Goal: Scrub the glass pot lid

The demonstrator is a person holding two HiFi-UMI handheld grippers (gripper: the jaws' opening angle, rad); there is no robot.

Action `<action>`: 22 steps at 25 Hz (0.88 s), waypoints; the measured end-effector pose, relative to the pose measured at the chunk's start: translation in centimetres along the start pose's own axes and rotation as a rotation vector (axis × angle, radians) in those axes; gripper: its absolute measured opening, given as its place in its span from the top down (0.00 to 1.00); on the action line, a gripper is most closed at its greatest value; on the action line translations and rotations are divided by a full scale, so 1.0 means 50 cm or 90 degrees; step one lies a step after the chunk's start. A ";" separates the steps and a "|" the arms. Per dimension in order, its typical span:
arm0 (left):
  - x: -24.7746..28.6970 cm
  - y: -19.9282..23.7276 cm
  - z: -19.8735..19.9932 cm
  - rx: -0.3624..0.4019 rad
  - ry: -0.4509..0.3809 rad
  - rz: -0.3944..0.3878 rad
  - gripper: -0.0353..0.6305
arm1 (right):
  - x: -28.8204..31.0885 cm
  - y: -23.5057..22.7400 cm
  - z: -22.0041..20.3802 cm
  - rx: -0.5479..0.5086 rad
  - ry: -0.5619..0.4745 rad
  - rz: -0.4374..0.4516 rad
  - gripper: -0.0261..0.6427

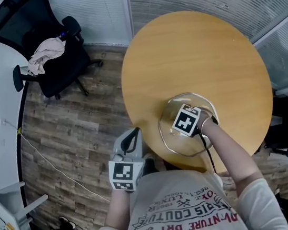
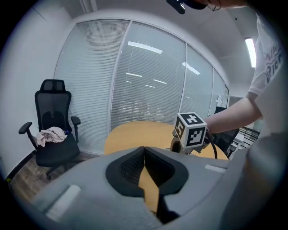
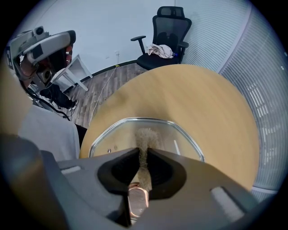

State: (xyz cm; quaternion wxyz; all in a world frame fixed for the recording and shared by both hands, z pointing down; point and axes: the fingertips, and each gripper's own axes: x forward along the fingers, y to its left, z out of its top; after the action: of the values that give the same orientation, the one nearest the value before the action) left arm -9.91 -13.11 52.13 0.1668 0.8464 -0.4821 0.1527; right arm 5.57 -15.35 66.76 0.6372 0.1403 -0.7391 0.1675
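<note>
Glass pot lid point(image 3: 119, 137), clear with a thin metal rim, lies flat on my round light-wood desk point(image 1: 199, 51), close to the edge nearest the person.

Far left, on the dark plank floor point(image 1: 77, 132), stands a black mesh office chair point(image 1: 52, 66). On its seat lies a crumpled pale cloth point(image 1: 45, 52).

Next comes my left claw point(image 2: 144, 155). From the head view it hangs off the near-left edge of the desk, just in front of the person's white printed shirt point(image 1: 184, 212). Its own view shows the two dark pads meeting at their tips with nothing caught between them. Only the desk top shows through the slit below. It is well apart from the lid.

To its right, my right claw point(image 3: 144, 155) sits over the lid. The head view shows its marker cube above the middle of the glass. Its pads are clamped on a tan fibrous scrubber point(image 3: 145, 137). The fuzzy end reaches forward and down onto the glass near the lid's centre. I cannot say how hard it presses. Behind the pads, a shiny copper-coloured piece point(image 3: 137, 202) of the scrubber shows.

The person's bare forearm point(image 1: 229, 150) runs back from that claw toward the shirt.
</note>
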 end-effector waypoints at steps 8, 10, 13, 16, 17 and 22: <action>-0.021 -0.009 -0.012 0.001 0.012 -0.016 0.94 | 0.010 0.072 0.010 -0.045 0.013 0.015 0.89; -0.022 -0.014 -0.011 0.002 0.013 -0.022 0.94 | 0.009 0.078 0.001 -0.046 0.015 0.012 0.89; -0.025 -0.014 -0.015 0.010 0.013 -0.027 0.94 | 0.005 0.092 -0.022 -0.029 0.020 0.015 0.89; -0.027 -0.006 -0.013 0.016 0.010 -0.029 0.94 | 0.002 0.108 -0.025 -0.036 -0.005 0.016 0.89; -0.026 -0.003 -0.012 0.017 0.010 -0.030 0.94 | 0.001 0.113 -0.029 -0.038 -0.011 0.016 0.89; -0.019 -0.004 0.009 0.021 0.002 -0.038 0.94 | -0.008 0.135 -0.067 -0.026 -0.038 0.026 0.89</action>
State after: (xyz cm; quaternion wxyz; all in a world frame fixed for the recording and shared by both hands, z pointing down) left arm -10.18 -12.48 51.31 0.1577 0.8629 -0.4538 0.1569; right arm 5.79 -7.81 66.33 0.6140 0.1171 -0.7638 0.1608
